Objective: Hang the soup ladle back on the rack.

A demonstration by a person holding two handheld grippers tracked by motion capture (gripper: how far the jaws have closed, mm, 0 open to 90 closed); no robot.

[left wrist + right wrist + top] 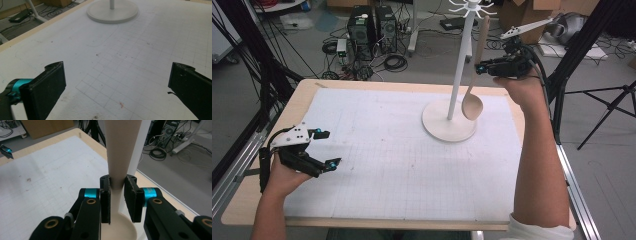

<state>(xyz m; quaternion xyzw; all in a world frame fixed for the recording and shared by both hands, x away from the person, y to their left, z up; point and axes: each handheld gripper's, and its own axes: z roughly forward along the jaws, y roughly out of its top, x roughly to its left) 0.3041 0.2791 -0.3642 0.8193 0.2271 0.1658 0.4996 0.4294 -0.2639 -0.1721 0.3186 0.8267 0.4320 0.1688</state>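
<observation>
A pale wooden spoon (477,65) hangs upright beside the white hook stand (458,70), bowl down just above the stand's round base (434,125). My right gripper (482,68) is shut on the spoon's handle (117,157), raised above the table at the back right; the spoon's bowl (122,230) sits below the jaws. My left gripper (329,149) rests open near the table's left edge, nothing between its wide-apart pads (47,87), facing the stand's base (112,12).
A white gridded mat (402,150) covers the wooden table (307,85). Computer towers (372,25), cables and boxes lie on the floor behind. Black tripod legs (607,105) stand at the right. Hooks (472,7) ring the stand's top.
</observation>
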